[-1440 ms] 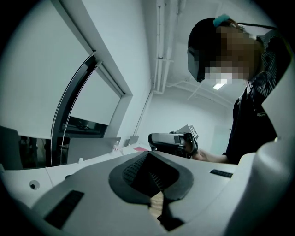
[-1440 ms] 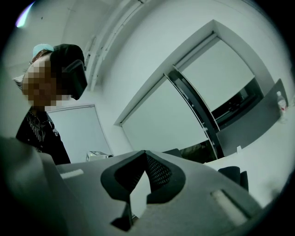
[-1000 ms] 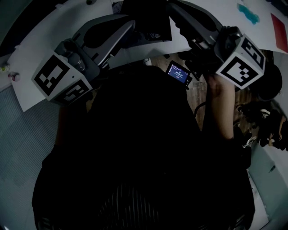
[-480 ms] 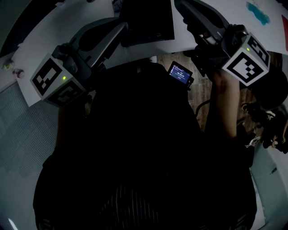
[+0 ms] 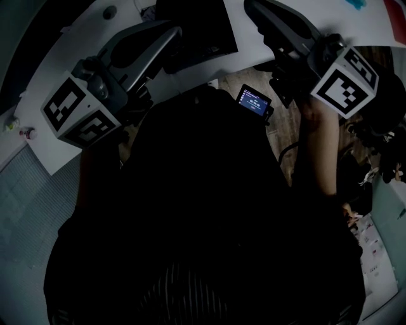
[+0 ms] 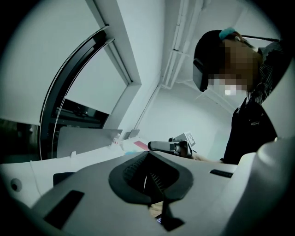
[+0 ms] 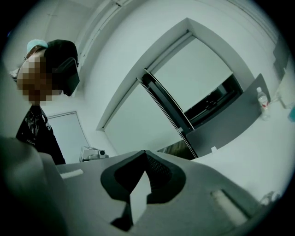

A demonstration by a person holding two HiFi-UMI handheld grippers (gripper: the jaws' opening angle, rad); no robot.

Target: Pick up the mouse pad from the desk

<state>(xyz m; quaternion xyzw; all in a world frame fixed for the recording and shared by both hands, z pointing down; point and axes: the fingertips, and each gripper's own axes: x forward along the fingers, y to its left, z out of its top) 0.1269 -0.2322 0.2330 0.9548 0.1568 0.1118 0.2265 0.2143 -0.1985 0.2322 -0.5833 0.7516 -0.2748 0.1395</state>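
In the head view, the person's dark torso [image 5: 203, 209] fills the middle and bottom of the frame. A white desk [image 5: 51, 60] curves across the top. The mouse pad [image 5: 196, 28], a dark rectangle, lies flat on the desk at the top centre. The left gripper [image 5: 172, 32] reaches in from the upper left, and its tip overlaps the pad's left edge in the picture. Whether it touches the pad cannot be told. The right gripper [image 5: 257, 9] comes in from the upper right, with its tip just beside the pad's right edge. A small lit screen [image 5: 254, 101] sits below the pad, at the desk's near edge.

In the left gripper view, the two fingers meet at their tips [image 6: 148, 154], with nothing between them. The right gripper shows small just above them, near the centre. The person stands at the right edge of the frame.

In the right gripper view, the fingers [image 7: 145, 153] are pressed together and hold nothing. The person is at the upper left. A bottle [image 7: 262, 97] stands at the far right, on a pale surface.
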